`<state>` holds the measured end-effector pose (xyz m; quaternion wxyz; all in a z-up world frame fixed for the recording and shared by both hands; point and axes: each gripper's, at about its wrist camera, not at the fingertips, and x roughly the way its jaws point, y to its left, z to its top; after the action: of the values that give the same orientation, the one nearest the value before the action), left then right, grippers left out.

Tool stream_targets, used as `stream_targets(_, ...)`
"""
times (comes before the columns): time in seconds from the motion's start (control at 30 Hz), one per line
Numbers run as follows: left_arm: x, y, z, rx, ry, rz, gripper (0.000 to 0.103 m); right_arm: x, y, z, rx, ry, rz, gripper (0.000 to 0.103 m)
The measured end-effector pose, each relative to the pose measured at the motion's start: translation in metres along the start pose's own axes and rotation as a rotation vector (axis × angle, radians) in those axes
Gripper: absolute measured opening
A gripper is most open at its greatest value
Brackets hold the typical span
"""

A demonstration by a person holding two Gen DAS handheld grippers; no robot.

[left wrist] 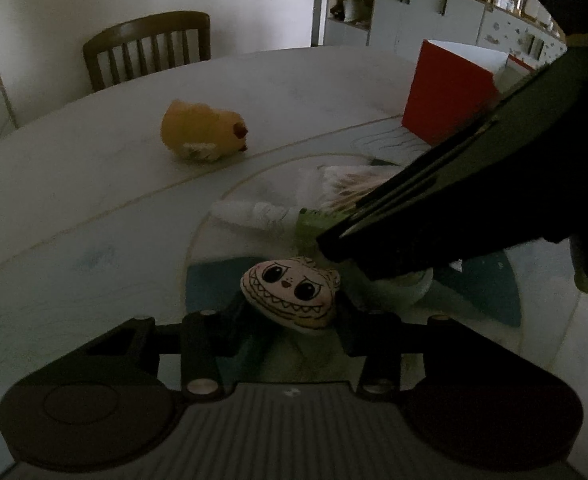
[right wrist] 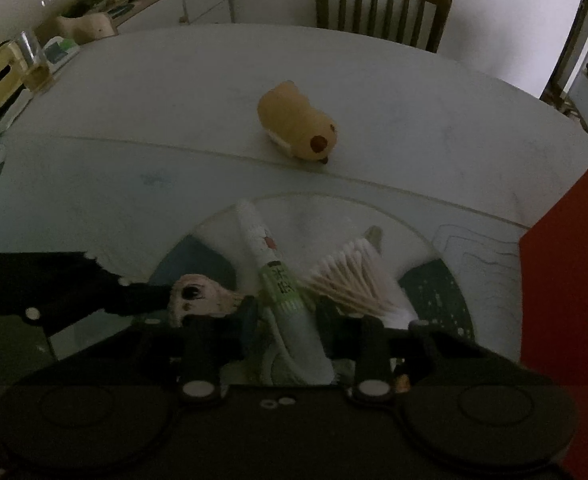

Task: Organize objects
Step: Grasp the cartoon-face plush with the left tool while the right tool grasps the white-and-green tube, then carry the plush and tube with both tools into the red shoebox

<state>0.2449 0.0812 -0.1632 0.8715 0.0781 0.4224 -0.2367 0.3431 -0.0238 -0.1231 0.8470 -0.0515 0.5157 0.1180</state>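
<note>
Two grippers work over the pale surface [right wrist: 174,92]. One cartoon-face toy [left wrist: 294,294], cream with big black eyes and a jagged grin, sits clamped between the fingers of the left gripper [left wrist: 292,312] at the near edge. One green-and-white tube [right wrist: 282,292] lies between the fingers of the right gripper [right wrist: 286,320], which are narrowed against its sides. One bundle of cotton swabs [right wrist: 346,276] fans out just beside the tube, on its right. One yellow plush animal [right wrist: 298,128] lies on its side farther off, well apart from the rest. One red box [left wrist: 446,92] stands at the right. One wooden chair [right wrist: 382,4] stands behind the far edge.
</note>
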Motion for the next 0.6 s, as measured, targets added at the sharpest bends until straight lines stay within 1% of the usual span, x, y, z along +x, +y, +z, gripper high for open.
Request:
stream_targets(0.13,-0.007,0.011,-0.006,-0.042,0.008,0.012,0.043,0.003,0.004,-0.004,-0.042,0.011,-0.010,0.030)
stream_targets(0.27,-0.014,0.018,-0.011,-0.078,0.015,0.020,0.043,0.001,0.011,-0.008,-0.075,-0.002,-0.046,0.021)
stream_targets(0.43,-0.024,0.020,-0.013,-0.102,0.008,0.020,0.043,-0.010,0.014,-0.011,-0.070,-0.028,-0.014,0.021)
stream_targets(0.6,-0.040,0.017,-0.011,-0.120,-0.007,0.005,0.043,-0.030,0.010,-0.014,-0.004,-0.050,0.049,0.020)
